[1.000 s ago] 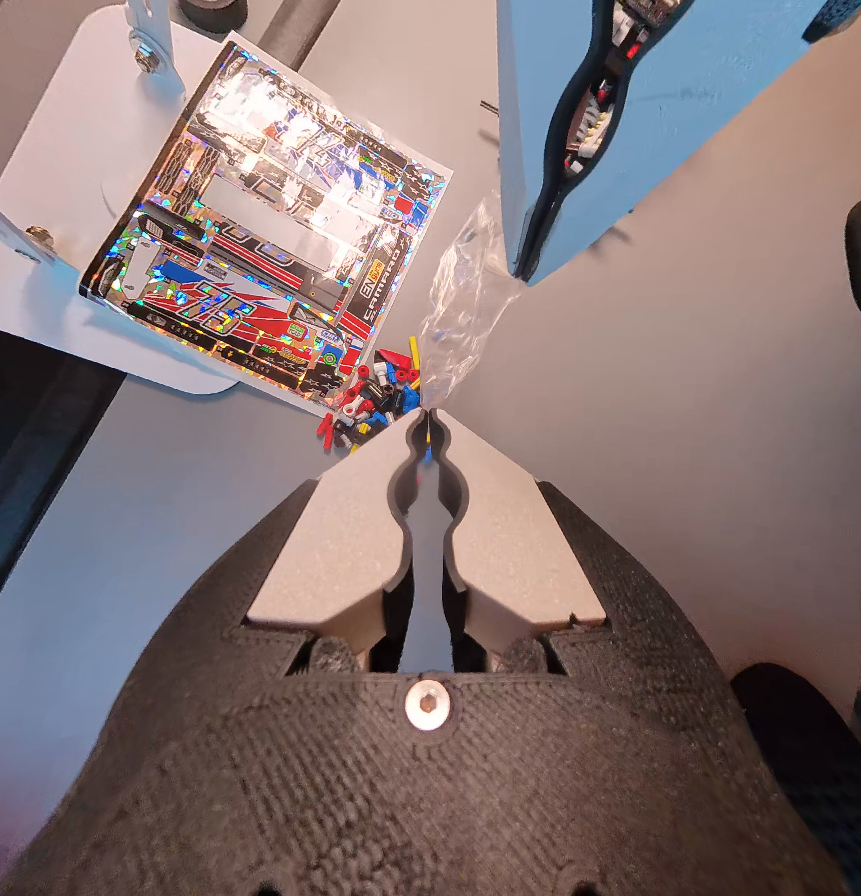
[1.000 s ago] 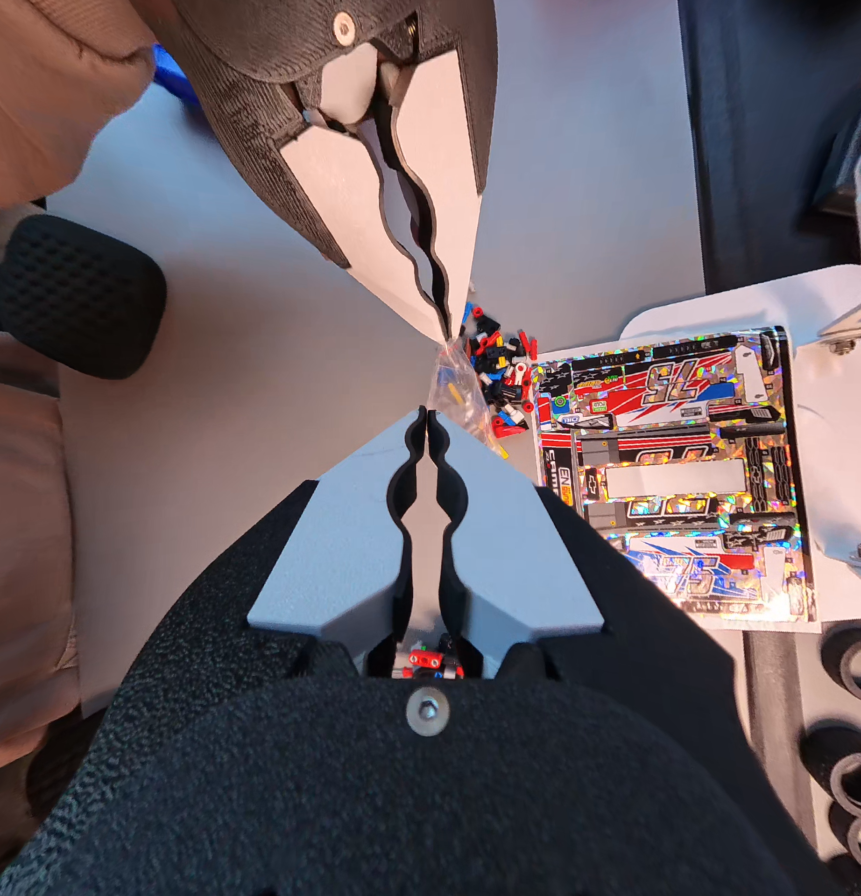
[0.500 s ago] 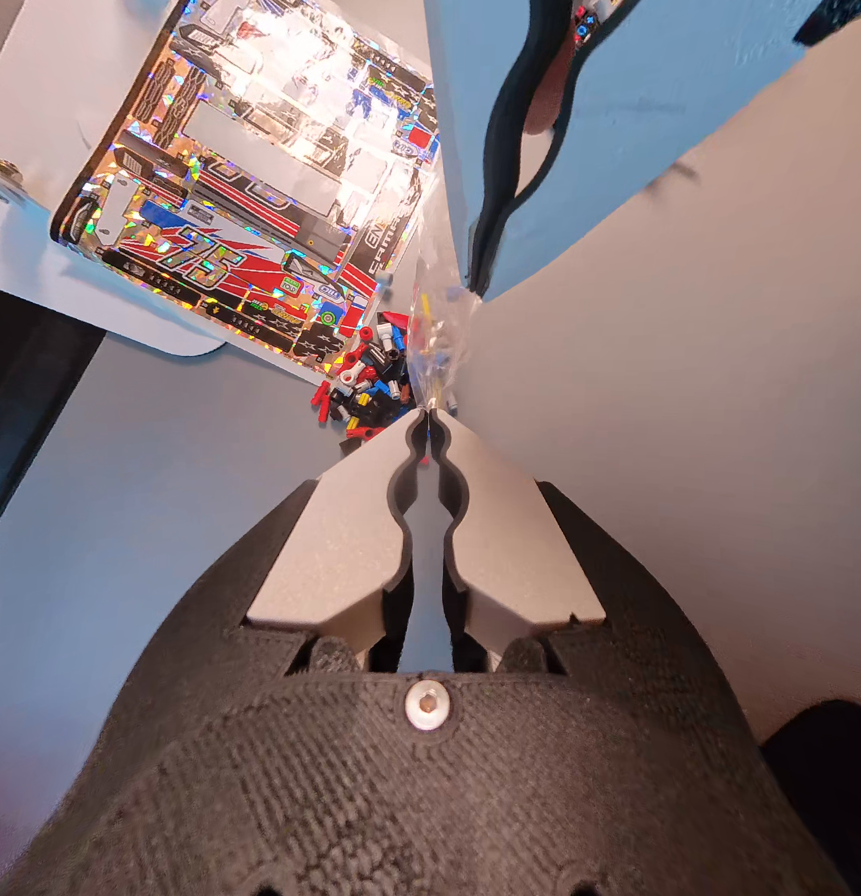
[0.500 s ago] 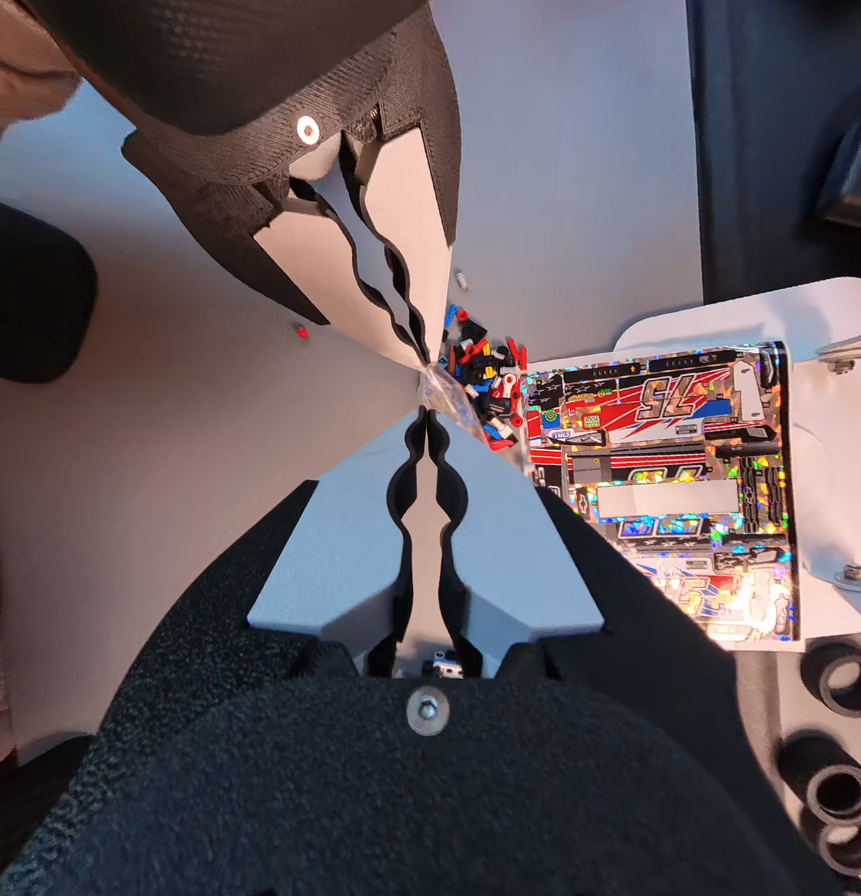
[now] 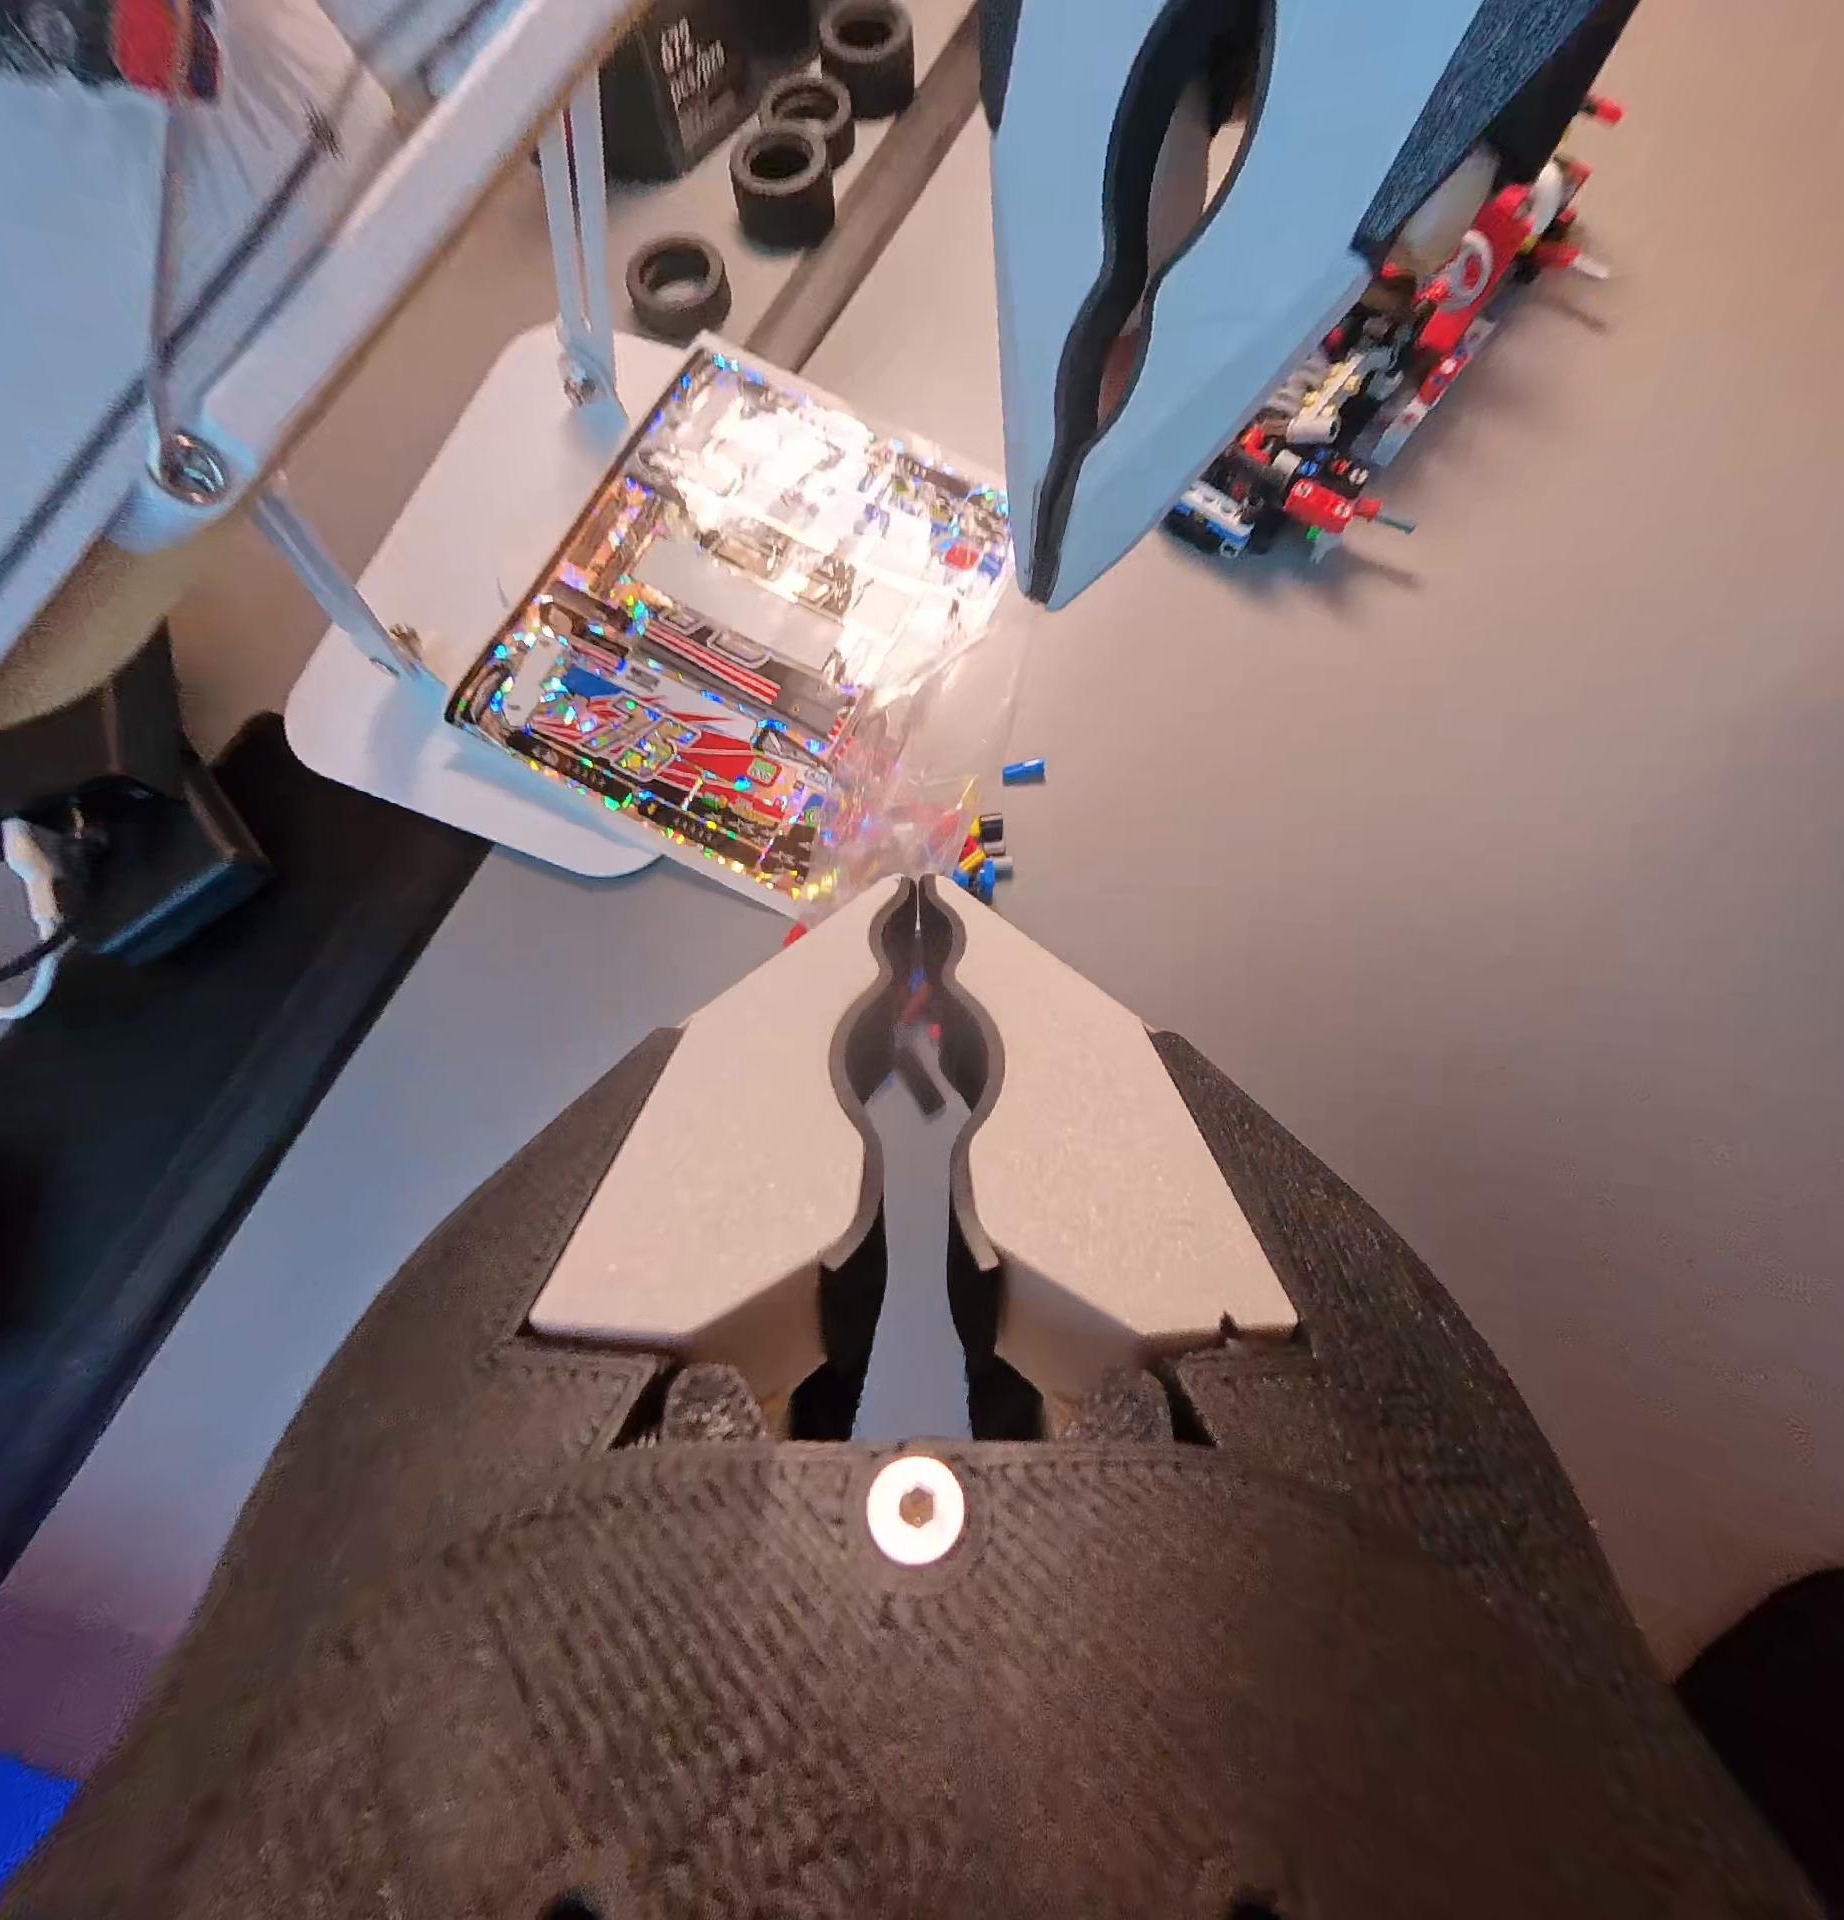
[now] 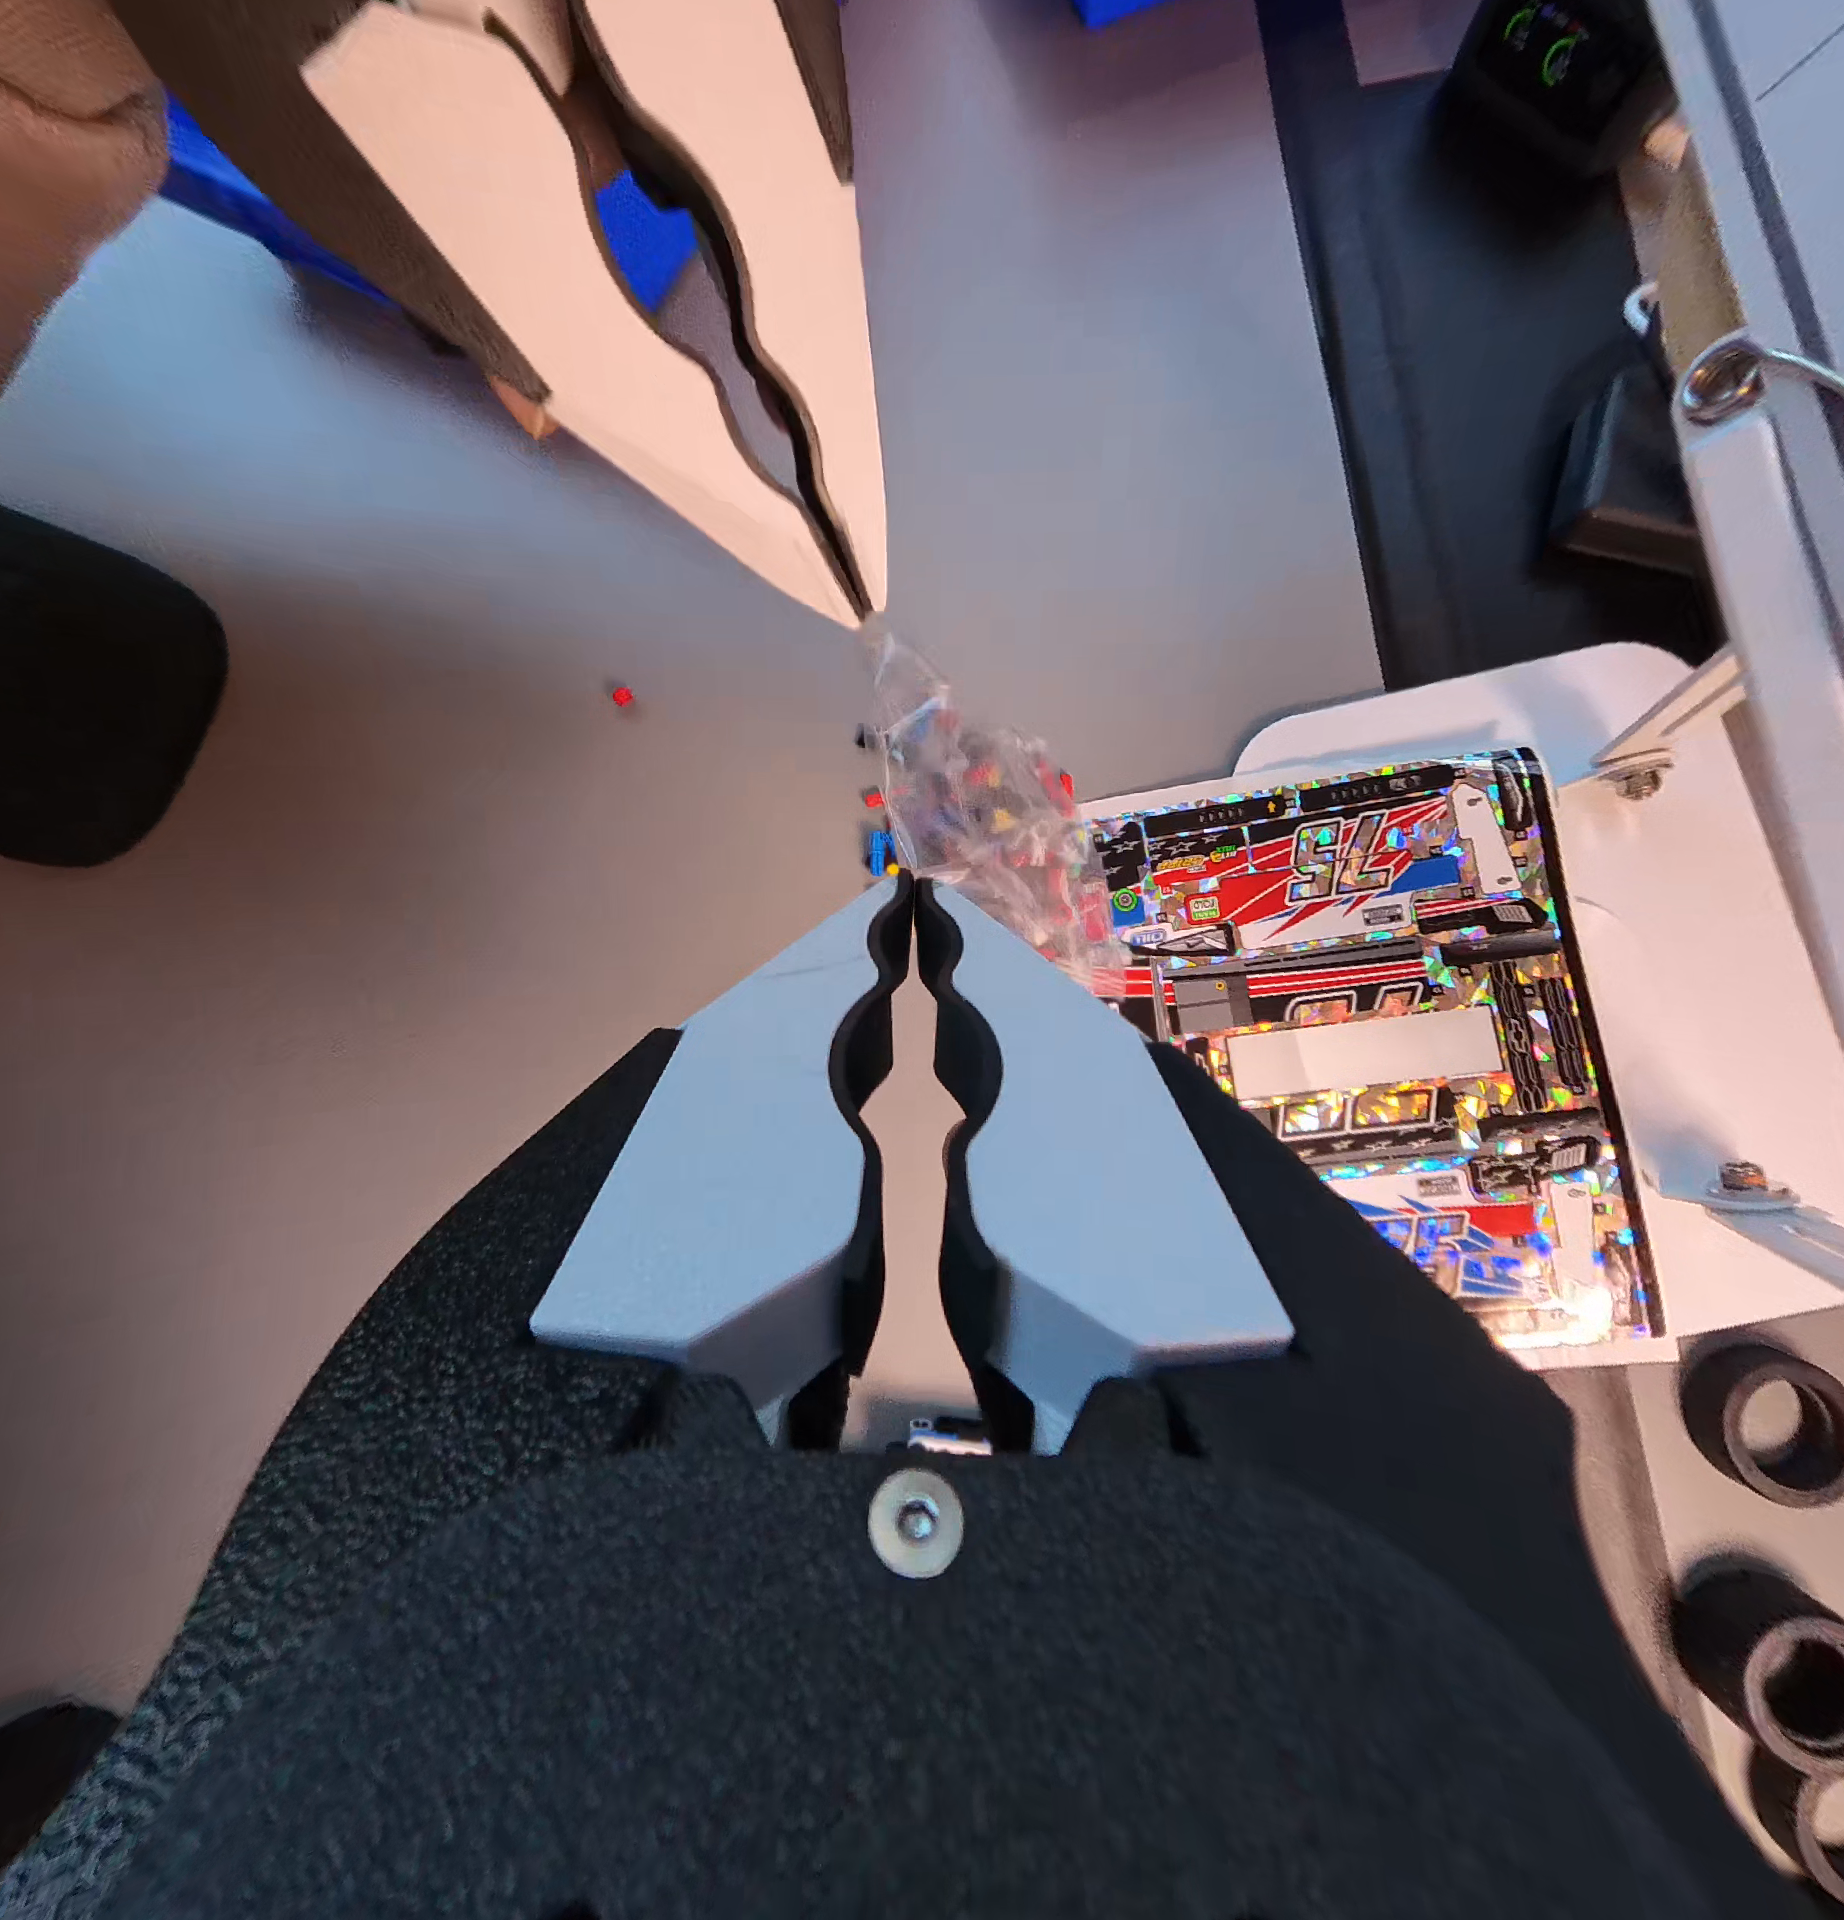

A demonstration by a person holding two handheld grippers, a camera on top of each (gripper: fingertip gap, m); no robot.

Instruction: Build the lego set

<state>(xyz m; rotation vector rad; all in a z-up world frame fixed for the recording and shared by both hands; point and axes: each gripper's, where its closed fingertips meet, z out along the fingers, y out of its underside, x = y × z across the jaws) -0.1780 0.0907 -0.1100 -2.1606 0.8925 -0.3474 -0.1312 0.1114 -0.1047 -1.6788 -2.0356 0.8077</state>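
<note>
Overhead, two hand-held grippers pull a small clear plastic bag [image 5: 902,769] taut between them above a pale grey worktop [image 5: 1417,935]. Nearest in the left wrist view, the left gripper [image 5: 916,891] has its jaws pressed together on the bag's lower corner. Farther off, the right gripper [image 5: 1043,592] pinches the bag's upper edge, its jaws likewise closed on the plastic.

Inside the bag is a blurred jumble of tiny red, blue, yellow and black lego pieces [image 6: 975,821]. Several loose pieces [image 5: 985,847] lie on the worktop just under it, and a single blue pin [image 5: 1024,771] sits slightly apart. Seen from the right wrist view, one red stud [image 6: 621,695] lies alone, well away from the rest.

Just beside the bag, a glittering holographic sticker sheet [image 5: 731,644] rests on a white stand base [image 5: 378,707]. A partly built red, black and white lego car [image 5: 1354,416] stands on the worktop behind the right gripper. Black rubber tyres [image 5: 783,182] are grouped near the worktop's far edge.
</note>
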